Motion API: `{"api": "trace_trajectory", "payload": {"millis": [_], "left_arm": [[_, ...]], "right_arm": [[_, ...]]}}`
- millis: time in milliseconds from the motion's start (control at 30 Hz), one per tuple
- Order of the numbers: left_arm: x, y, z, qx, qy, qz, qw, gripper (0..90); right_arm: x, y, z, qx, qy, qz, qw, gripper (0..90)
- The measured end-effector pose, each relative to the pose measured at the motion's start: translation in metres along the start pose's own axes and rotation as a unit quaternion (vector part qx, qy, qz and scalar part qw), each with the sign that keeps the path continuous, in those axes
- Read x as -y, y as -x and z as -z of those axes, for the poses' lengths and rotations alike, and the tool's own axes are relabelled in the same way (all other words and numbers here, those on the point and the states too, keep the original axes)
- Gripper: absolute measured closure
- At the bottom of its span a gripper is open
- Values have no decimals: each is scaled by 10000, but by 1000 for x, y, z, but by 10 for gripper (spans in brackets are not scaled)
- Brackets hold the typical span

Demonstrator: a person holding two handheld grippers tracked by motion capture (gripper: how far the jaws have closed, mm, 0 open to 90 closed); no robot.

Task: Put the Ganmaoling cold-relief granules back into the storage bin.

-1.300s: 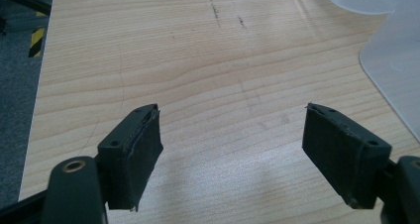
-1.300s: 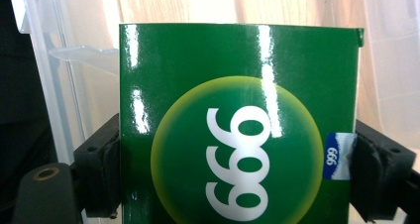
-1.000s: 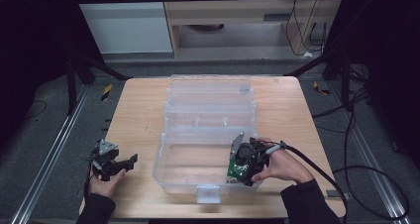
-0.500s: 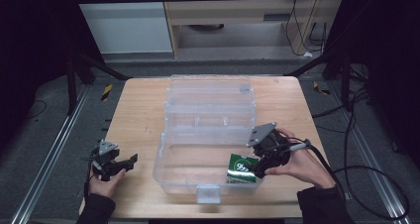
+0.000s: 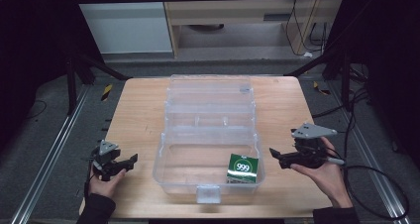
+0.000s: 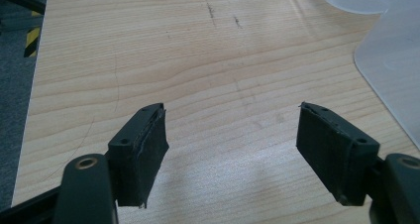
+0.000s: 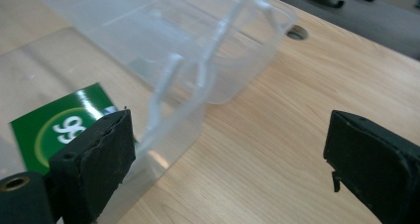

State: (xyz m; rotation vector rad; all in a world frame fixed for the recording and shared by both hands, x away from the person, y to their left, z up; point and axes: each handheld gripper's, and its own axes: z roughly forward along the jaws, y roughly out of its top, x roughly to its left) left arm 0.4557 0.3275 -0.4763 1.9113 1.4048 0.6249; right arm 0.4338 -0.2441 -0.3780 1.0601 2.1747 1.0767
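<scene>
The green box (image 5: 243,168) lies flat inside the clear plastic bin (image 5: 168,157), lower centre of the high view, against its right wall. The right gripper (image 5: 275,155) sits lower right, jaws just opened, nothing between them. The left gripper (image 5: 130,161) rests lower left, spread wide and empty. That box looks light and stiff, glossy card that might slip; best pinched across its narrow edges.

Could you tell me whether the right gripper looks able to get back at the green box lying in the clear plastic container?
Probably yes: the right gripper is open outside the lidless clear plastic container, near the green box.
</scene>
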Motion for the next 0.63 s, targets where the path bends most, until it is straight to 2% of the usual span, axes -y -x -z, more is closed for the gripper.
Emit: {"api": "trace_trajectory", "payload": {"millis": [100, 167, 233, 300, 333, 367, 400, 433, 467, 500, 533, 633], "left_arm": [[0, 0, 1, 4, 3, -1, 10000, 279], [0, 0, 1, 9, 4, -5, 10000, 282], [0, 0, 1, 20, 9, -20, 10000, 291], [0, 0, 1, 35, 10, -20, 10000, 297], [0, 0, 1, 35, 10, -20, 10000, 298], [0, 0, 0, 35, 9, -16, 10000, 302], [0, 0, 0, 35, 9, -16, 10000, 305], [0, 0, 0, 39, 11, -17, 10000, 308], [0, 0, 0, 35, 13, -15, 10000, 311], [0, 0, 0, 35, 13, -15, 10000, 313], [0, -1, 0, 29, 20, -11, 10000, 317], [0, 0, 0, 20, 22, -8, 10000, 323]], "right_arm": [[17, 10, -2, 162, 116, -352, 9992, 62], [21, 12, -3, 209, 112, -421, 9988, 62], [38, 23, -10, 431, 97, -703, 9965, 63], [49, 28, -15, 528, 75, -916, 9944, 62], [49, 28, -15, 528, 75, -916, 9944, 62], [61, 34, -20, 617, 48, -1095, 9921, 64], [61, 34, -20, 617, 48, -1095, 9921, 64], [72, 39, -23, 728, 20, -1253, 9894, 65], [78, 41, -25, 818, 15, -1309, 9880, 66], [78, 41, -25, 818, 15, -1309, 9880, 66], [86, 46, -27, 971, 2, -1448, 9847, 66], [95, 50, -32, 1093, -8, -1652, 9802, 66]]}}
